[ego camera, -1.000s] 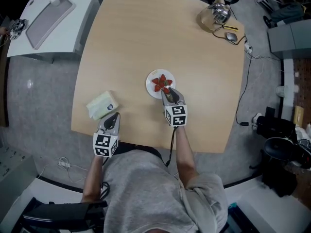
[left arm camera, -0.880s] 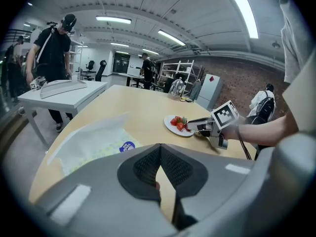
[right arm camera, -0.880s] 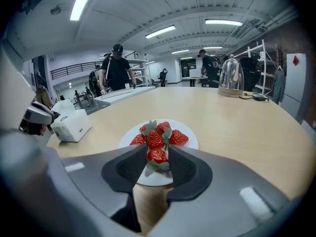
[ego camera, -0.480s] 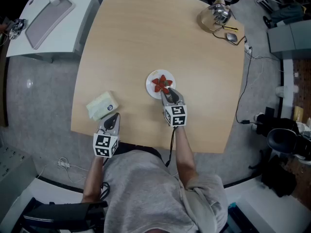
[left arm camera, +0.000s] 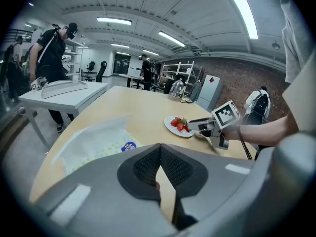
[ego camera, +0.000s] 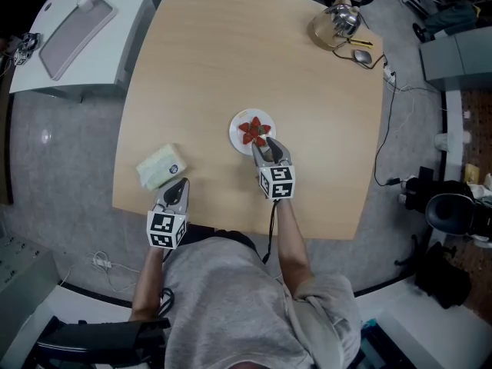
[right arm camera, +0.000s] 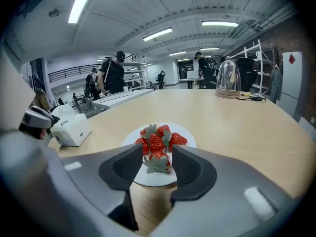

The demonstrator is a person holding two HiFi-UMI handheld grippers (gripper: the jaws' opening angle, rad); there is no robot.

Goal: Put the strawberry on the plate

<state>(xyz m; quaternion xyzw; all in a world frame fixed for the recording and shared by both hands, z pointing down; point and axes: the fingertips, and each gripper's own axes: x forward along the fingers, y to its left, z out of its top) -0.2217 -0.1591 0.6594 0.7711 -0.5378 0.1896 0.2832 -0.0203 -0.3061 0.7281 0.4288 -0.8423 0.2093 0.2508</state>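
A small white plate (ego camera: 237,125) near the middle of the wooden table holds several red strawberries (ego camera: 254,131). My right gripper (ego camera: 265,146) reaches over the plate's near edge. Its jaws are opening, and one strawberry (right arm camera: 159,158) lies on the plate (right arm camera: 186,136) between the pads, with a thin gap on each side. Behind it are the other strawberries (right arm camera: 159,140). My left gripper (ego camera: 178,184) rests at the table's near left edge, shut and holding nothing (left arm camera: 159,164). From there I see the right gripper (left arm camera: 195,125) at the plate (left arm camera: 170,126).
A pack of tissues (ego camera: 161,166) lies just ahead of the left gripper. A glass dome (ego camera: 338,23) stands at the far right corner, with a cable (ego camera: 384,129) running off the right edge. A white side table (ego camera: 77,25) stands at the far left. People stand in the background.
The right gripper's jaws have widened at the plate's near edge, letting go of the strawberry that now lies on the plate. The left gripper has not moved.
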